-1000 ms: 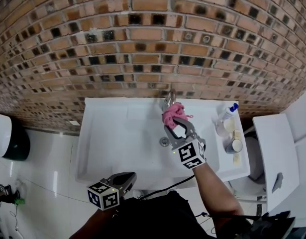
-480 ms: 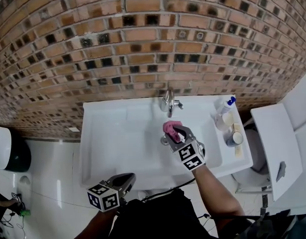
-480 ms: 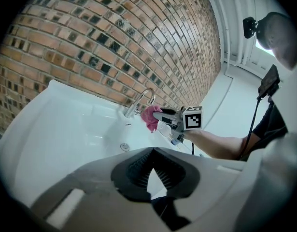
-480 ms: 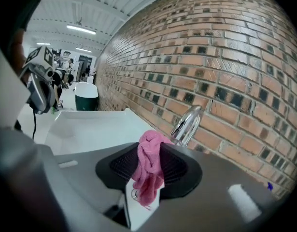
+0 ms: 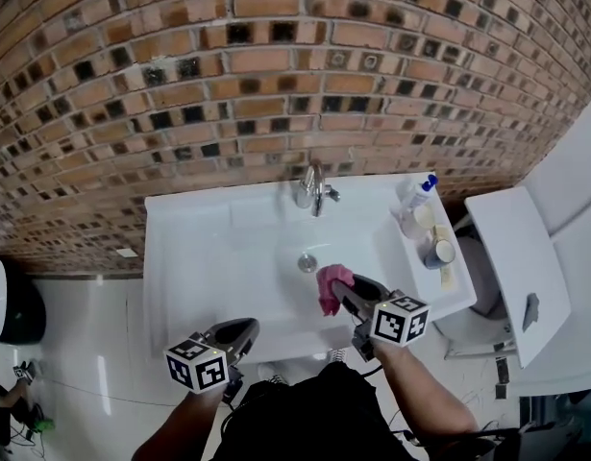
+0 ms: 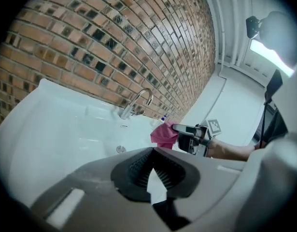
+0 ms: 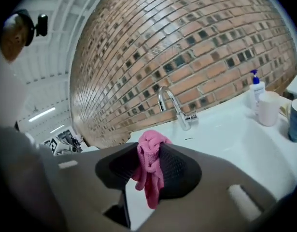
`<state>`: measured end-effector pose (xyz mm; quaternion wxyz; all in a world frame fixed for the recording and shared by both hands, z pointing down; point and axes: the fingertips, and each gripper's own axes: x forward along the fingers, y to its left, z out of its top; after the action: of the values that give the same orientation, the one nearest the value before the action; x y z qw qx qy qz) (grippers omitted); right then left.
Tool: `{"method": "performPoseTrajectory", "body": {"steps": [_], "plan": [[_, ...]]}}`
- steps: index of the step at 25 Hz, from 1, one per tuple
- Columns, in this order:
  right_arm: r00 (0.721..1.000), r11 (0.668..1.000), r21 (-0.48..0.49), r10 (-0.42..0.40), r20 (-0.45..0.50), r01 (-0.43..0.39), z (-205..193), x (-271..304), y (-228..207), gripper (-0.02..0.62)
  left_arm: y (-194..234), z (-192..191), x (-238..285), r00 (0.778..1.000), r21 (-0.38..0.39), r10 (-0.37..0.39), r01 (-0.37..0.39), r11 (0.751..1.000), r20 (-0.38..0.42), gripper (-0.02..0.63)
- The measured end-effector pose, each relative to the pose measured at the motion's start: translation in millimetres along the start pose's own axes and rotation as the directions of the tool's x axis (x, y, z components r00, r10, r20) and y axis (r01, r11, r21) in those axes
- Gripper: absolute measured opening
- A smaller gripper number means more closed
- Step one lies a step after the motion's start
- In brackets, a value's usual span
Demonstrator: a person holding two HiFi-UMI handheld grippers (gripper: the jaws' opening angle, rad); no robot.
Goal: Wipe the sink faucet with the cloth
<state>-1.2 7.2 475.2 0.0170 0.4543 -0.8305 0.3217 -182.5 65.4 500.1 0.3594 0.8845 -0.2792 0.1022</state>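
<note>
Pinches pink cloth (image 5: pixel 328 286) in right gripper (image 5: pixel 341 290) over the white sink (image 5: pixel 180 257) front, well apart from the faucet (image 5: pixel 314 188). Holds left gripper (image 5: pixel 239 332) closed, empty, by the front rim. Brick wall (image 5: pixel 276 65) behind; pale floor (image 5: pixel 84 334) beside.

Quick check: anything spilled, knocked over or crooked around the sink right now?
Nothing stands out. The pink cloth is clamped in the right gripper over the white sink, apart from the chrome faucet. The white pump bottle and cups on the right ledge stand upright; no spill shows.
</note>
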Motion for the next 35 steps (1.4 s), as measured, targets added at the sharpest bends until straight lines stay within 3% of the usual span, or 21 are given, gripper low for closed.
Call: {"method": "performPoseTrajectory", "body": {"steps": [6,12,25,35], "plan": [[0.997,0.998,0.023,0.055,0.047,-0.056,1.8,-50.3,28.6,0.127,-14.9,5.0,14.5,0.999,0.010,-0.034,0.034,0.999,0.010,0.006],[0.992,0.989,-0.082,0.124,0.038,-0.121,10.5,-81.4,49.0,0.127,-30.8,7.7,23.2,1.000,0.006,0.003,-0.003,1.000,0.024,0.006],[0.981,0.981,-0.041,0.190,-0.022,-0.191,-8.9,-118.0,9.3,0.124,-80.4,-7.7,61.9,0.998,-0.006,0.061,-0.061,0.998,0.018,0.006],[0.980,0.980,-0.026,0.197,-0.015,-0.197,-14.5,-121.6,-0.8,0.121,-85.9,-11.8,66.6,0.997,-0.001,0.081,-0.081,0.997,0.010,0.006]]}}
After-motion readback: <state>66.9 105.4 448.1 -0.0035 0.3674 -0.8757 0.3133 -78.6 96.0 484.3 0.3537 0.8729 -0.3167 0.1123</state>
